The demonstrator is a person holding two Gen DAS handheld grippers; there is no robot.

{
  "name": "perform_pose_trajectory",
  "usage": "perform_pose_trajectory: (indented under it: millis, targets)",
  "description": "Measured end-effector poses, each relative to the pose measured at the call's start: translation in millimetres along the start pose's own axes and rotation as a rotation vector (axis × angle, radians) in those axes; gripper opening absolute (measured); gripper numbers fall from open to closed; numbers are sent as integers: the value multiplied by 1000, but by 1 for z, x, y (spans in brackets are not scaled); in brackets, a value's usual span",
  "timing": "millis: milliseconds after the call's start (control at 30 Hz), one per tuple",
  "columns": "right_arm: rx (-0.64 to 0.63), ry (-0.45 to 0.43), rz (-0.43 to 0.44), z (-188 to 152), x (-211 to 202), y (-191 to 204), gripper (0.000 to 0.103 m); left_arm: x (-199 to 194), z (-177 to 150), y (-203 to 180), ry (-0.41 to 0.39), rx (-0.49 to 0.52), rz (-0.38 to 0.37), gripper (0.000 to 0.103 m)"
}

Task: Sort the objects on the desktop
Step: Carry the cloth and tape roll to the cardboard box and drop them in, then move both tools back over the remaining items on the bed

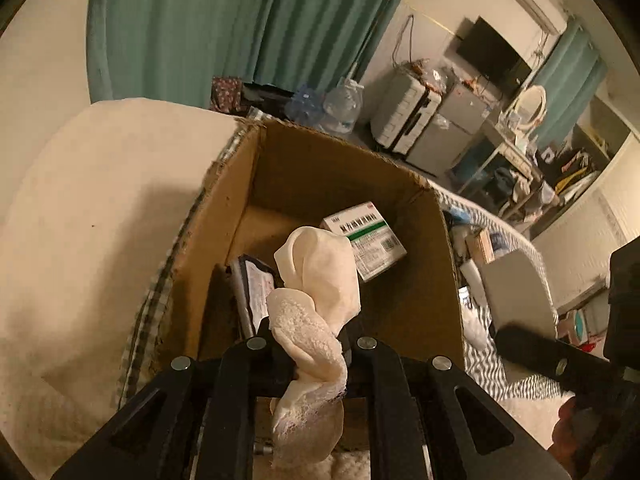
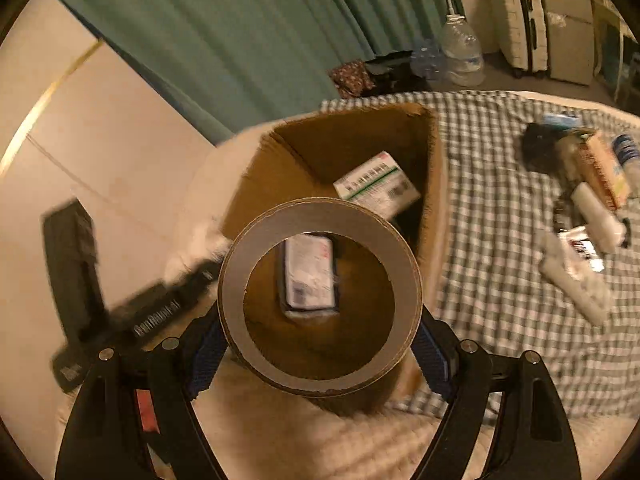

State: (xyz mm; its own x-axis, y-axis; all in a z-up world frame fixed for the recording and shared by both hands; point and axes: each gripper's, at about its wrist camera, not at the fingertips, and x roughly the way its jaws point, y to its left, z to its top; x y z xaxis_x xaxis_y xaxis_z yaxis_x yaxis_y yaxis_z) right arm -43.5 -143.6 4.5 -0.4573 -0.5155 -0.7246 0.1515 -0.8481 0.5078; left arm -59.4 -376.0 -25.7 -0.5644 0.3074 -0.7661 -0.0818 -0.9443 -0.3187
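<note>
An open cardboard box (image 1: 440,280) stands on a checked cloth; it also shows in the right wrist view (image 2: 436,184). Inside lie a white and green medicine box (image 1: 368,240) (image 2: 376,184) and a flat dark-edged packet (image 1: 254,288) (image 2: 310,276). My left gripper (image 1: 306,344) is shut on a crumpled white cloth (image 1: 320,280) and holds it over the box's near edge. My right gripper (image 2: 320,344) is shut on a roll of brown tape (image 2: 320,376), held over the box. The left gripper (image 2: 160,312) shows blurred at left in the right wrist view.
Several loose items (image 2: 588,208) lie on the checked cloth (image 2: 500,240) to the right of the box. A white pillow (image 1: 100,220) lies left of it. Green curtains (image 1: 240,20), suitcases (image 1: 404,120) and water bottles (image 2: 460,52) stand behind. The right gripper's dark body (image 1: 560,360) is at right.
</note>
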Motion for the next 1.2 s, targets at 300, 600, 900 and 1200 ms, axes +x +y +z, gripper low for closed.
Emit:
perform_pose_trajectory:
  millis: [300,600,900,1200]
  targets:
    - [121,-66,-26,16,-4,6,95,-16,-1,8,-81,43,31,77]
    - [85,-234,-250,-22,-116,-11,95,-44,-49,-35,-198,256,33,96]
    - [1,-245,-522,-81,-213,-109,95,-52,-60,-123,-162,255,31,101]
    - [91,-305,-472,-38,-300,-168,95,-107,-42,-270,-237,210,112,103]
